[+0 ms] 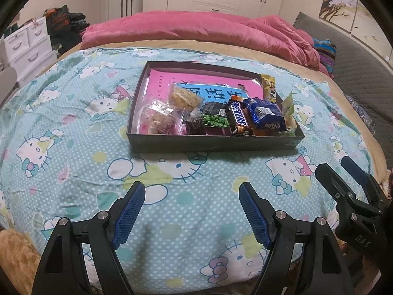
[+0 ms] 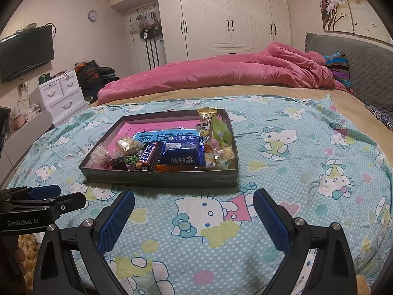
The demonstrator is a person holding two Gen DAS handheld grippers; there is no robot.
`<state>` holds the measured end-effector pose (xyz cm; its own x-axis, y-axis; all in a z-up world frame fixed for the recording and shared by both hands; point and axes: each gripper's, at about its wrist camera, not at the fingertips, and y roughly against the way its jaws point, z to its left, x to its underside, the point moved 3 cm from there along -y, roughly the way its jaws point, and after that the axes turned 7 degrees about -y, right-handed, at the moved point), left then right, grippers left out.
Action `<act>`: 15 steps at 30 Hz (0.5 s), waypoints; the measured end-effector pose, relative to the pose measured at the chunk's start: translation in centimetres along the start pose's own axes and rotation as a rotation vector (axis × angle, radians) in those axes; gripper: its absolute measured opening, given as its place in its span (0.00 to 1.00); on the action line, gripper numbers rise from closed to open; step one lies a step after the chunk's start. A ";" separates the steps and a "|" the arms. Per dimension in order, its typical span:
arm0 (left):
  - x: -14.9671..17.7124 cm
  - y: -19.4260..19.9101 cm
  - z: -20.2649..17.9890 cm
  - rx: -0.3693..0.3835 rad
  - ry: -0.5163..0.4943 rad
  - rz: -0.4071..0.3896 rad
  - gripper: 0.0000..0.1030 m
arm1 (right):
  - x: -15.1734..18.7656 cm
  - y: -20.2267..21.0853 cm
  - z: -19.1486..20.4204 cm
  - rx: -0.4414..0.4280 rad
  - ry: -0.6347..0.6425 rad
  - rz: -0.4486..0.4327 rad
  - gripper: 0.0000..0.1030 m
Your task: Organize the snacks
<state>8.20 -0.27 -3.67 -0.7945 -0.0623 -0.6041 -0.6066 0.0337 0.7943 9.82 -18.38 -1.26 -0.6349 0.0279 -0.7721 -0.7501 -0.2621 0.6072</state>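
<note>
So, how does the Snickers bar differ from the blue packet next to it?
The Snickers bar is brown and narrow; the blue packet is wider and bulkier. The bar's wrapper has Latin letters, the packet's has Chinese characters. Both lie in the dark box, side by side.

We were in a home bedroom: a bed (image 2: 307, 113) with a cartoon-cat sheet (image 2: 294, 172) and a rumpled pink duvet (image 2: 221, 71), white built-in wardrobes (image 2: 228, 17), a wall-mounted TV (image 2: 24, 54), a round wall clock (image 2: 92, 16), white plastic drawers (image 2: 61, 93), and bags hung on hooks (image 2: 145, 23).
</note>
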 end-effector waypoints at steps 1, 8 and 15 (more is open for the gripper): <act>0.0 0.0 0.0 0.002 0.000 0.000 0.78 | 0.0 0.0 0.0 0.000 0.000 0.000 0.95; -0.1 0.2 0.0 0.007 0.006 -0.007 0.77 | 0.0 0.0 0.0 0.002 0.000 -0.001 0.95; -0.1 0.3 -0.1 0.016 0.007 -0.014 0.78 | 0.1 0.0 -0.2 0.015 -0.001 -0.011 0.95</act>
<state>8.09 -0.30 -3.33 -0.7857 -0.0703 -0.6146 -0.6180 0.0486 0.7846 9.81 -18.58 -1.33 -0.6266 0.0314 -0.7787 -0.7598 -0.2468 0.6014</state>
